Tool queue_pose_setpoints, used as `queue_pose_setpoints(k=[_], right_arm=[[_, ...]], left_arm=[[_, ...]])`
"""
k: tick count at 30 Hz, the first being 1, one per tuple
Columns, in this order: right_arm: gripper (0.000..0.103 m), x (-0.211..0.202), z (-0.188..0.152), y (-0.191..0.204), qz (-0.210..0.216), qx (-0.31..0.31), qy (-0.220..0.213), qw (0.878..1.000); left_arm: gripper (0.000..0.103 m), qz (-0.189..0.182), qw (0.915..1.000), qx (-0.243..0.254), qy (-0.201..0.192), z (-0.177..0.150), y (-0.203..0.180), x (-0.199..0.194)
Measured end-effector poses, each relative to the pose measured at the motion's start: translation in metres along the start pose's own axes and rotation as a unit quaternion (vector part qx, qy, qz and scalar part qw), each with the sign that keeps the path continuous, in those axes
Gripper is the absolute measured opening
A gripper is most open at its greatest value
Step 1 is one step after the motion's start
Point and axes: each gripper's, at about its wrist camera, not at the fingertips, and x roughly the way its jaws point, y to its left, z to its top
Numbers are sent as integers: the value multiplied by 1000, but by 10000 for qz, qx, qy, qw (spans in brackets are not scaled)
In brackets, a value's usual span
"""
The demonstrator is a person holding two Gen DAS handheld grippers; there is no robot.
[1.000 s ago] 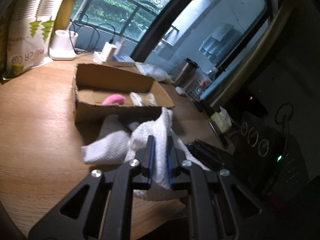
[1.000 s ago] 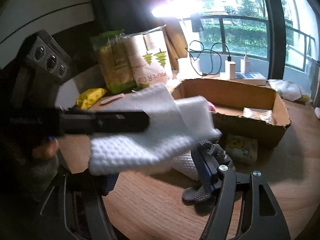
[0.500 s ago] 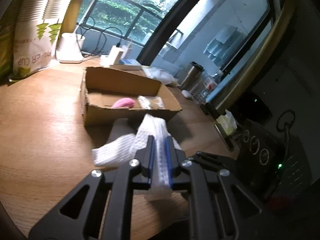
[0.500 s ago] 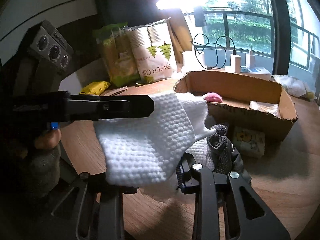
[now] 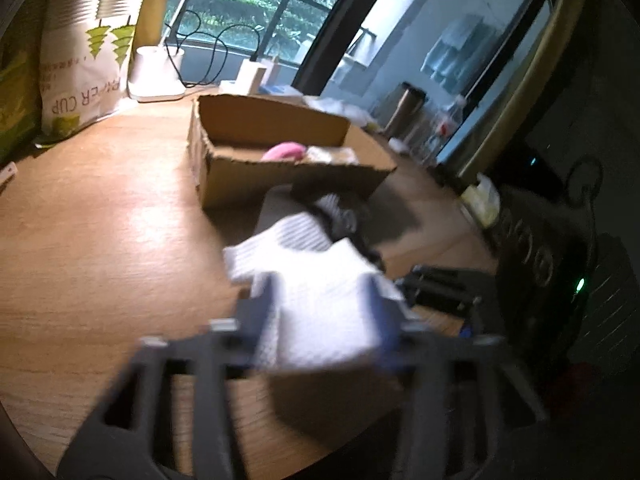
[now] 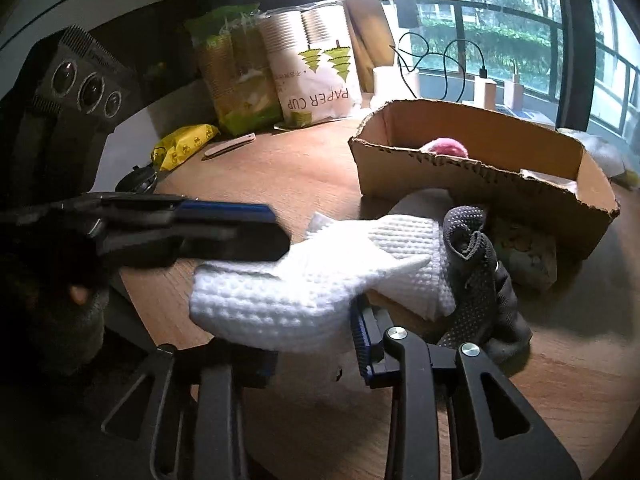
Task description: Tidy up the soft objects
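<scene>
A white waffle-weave cloth lies folded on the wooden table, in front of a cardboard box. My left gripper is open, its fingers on either side of the cloth; the view is blurred. It also shows in the right wrist view, at the cloth's left edge. My right gripper is open, with the cloth's near edge between its fingers. A grey dotted sock lies against the cloth on the right. A pink soft object lies in the box.
Paper cup packs and green packs stand at the back. A yellow packet lies at the left. A green-patterned pad lies by the box. Chargers and cables sit by the window.
My left gripper has opened and let go of the cloth, which has dropped from mid-air onto the table. My right gripper has opened wider around the cloth's near edge.
</scene>
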Motion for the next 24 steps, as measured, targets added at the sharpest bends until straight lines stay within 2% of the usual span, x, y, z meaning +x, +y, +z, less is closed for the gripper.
queue_pose_setpoints(k=[1,7,15,17,19,21,23,24], right_arm=[[32,0,0,1,-4,-5,-2,10000],[22,0,0,6,8,-88,-62,9999],[17,-2,-2,8,-12,-173,-160,9997],[17,-1,-2,11,14,-219,-192,9996],[16,-1,-3,14,-26,-300,-213,9993],[16,-3,-3,12,-11,-290,-250,9993],[16,-4,-4,11,30,-272,-236,9993],[16,-2,-5,10,19,-263,-188,9995]], left_arm=[[78,-13,10000,22,-16,-3,1,-2],[78,-118,9995,-140,238,-8,6,6],[77,-778,9941,-636,415,-11,17,20],[49,-1092,9909,-652,430,-12,13,21],[48,-982,9927,-579,397,-11,8,20],[35,-880,9941,-547,307,-10,8,17],[10,-768,9955,-504,231,-6,9,13],[10,-722,9959,-498,214,-5,10,11]])
